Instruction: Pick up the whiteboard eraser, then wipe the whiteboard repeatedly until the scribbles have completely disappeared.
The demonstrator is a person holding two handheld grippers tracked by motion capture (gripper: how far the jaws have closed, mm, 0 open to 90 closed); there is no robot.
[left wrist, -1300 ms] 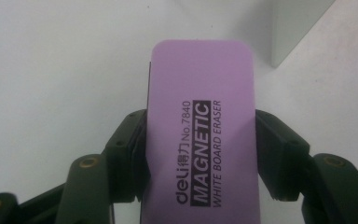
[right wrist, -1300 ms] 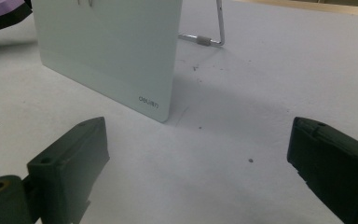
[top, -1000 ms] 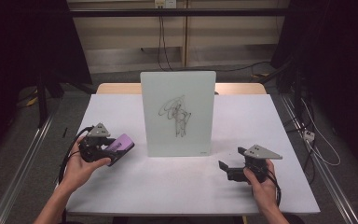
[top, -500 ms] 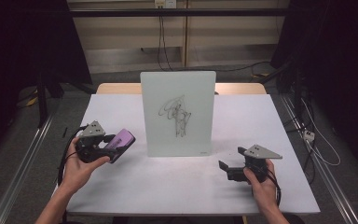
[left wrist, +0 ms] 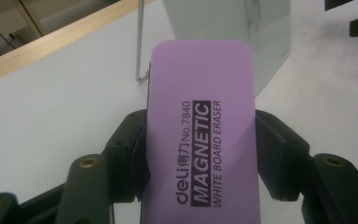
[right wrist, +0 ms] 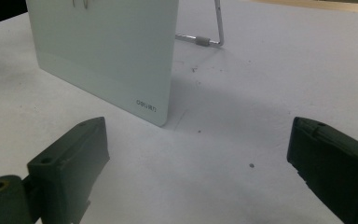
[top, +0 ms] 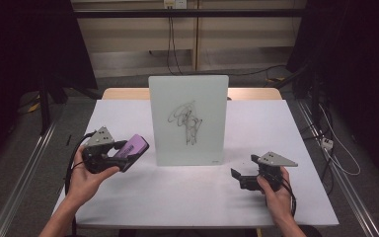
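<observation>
1. A person at a white table [top: 187, 197] holds a two-jaw gripper in each hand, facing a small whiteboard [top: 188, 121] that stands upright on a wire prop at the middle of the table.

2. The left gripper [top: 123, 154] is clamped on a purple eraser [top: 132, 147]. In the left gripper view the jaws press on both long sides of the eraser [left wrist: 200, 135], its printed back facing the camera and its far end jutting out past the jaw tips.

3. The eraser is held off the table surface, tilted, with the whiteboard ahead of the jaws and a little to their right. A gap of bare table lies between the eraser's far end and the board's near edge; the two are near but not touching.

4. The right gripper [top: 239, 177] rests low by the table, its jaws spread wide with nothing between them. Seen along its own jaws, the board's lower corner [right wrist: 154, 109] sits ahead and to the left of that gripper [right wrist: 200, 154].

5. A black scribble [top: 187, 123] covers the middle of the board's face, and it looks untouched: no wiped streak crosses it.

6. As a judgement, the pickup is done and the wiping has not begun. What remains is to carry the eraser to the board's face, press its pad flat against the scribble and rub until the marks are gone, perhaps with the free gripper steadying the board.
</observation>
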